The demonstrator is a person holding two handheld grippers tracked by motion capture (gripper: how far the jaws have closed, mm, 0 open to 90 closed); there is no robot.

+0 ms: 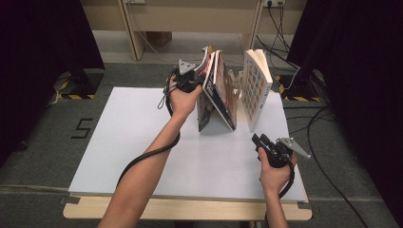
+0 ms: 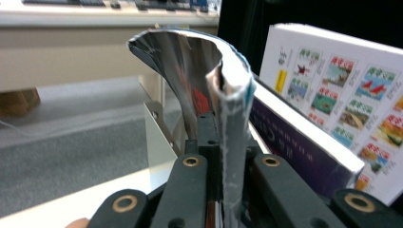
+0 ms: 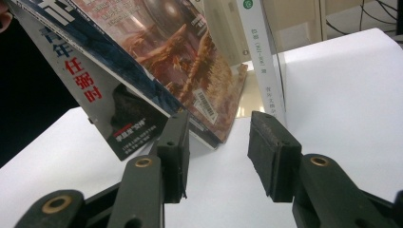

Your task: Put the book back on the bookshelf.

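Note:
Two magazines (image 1: 216, 92) lean together like a tent at the back of the white table (image 1: 138, 142). My left gripper (image 1: 202, 64) is shut on the top edge of the left magazine (image 2: 233, 95), whose glossy pages curl over the jaws (image 2: 221, 128). A white book (image 1: 256, 85) with stamp pictures on its cover stands upright to the right of them. My right gripper (image 1: 259, 139) rests near the front right, open with nothing between its fingers. In the right gripper view it (image 3: 218, 147) points at the lower edges of the magazines (image 3: 185, 61), short of them.
A white metal bookend (image 2: 157, 137) stands behind the magazines, between them and the white book (image 2: 342, 95). The table's left half and front are bare white board. Cables and stand bases lie on the grey floor (image 1: 328, 156) around the table.

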